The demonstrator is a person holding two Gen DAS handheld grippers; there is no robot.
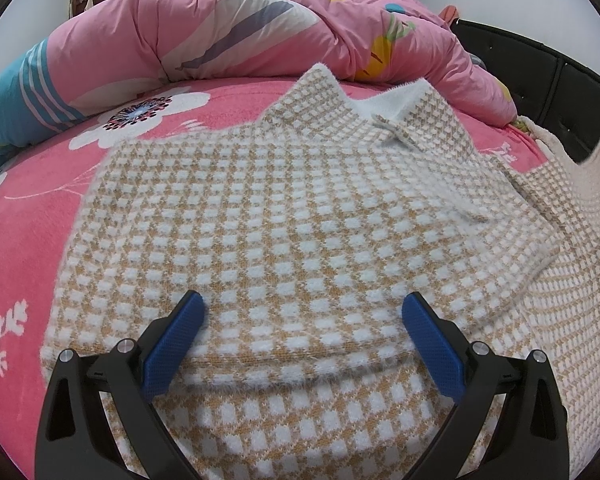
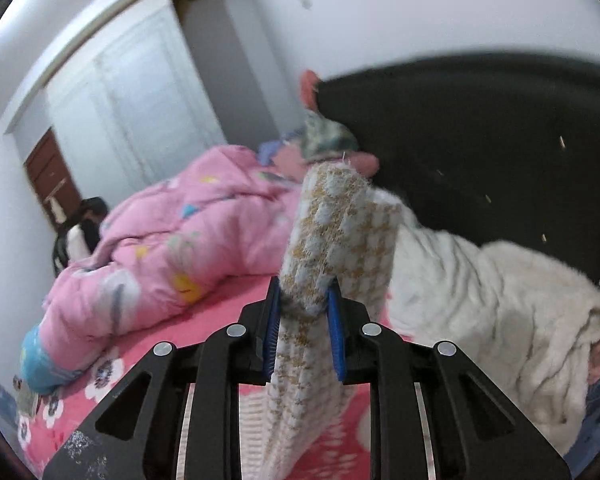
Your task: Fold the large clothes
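A tan-and-white checked knit sweater (image 1: 284,216) lies spread on the pink flowered bed, collar toward the far side. My left gripper (image 1: 302,308) is open just above its near part, blue pads wide apart with nothing pinched. At the right edge of the left wrist view a sleeve (image 1: 592,200) rises off the bed, blurred. In the right wrist view my right gripper (image 2: 305,312) is shut on the sleeve (image 2: 332,232). The sleeve's end sticks up past the blue pads (image 2: 272,320) and the rest hangs below, held well above the bed.
A bunched pink quilt (image 1: 260,28) lies along the far side of the bed. A black padded headboard (image 1: 556,92) stands at the right, with a white fluffy blanket (image 2: 500,300) against it. The pink flowered sheet (image 1: 28,232) shows at the left.
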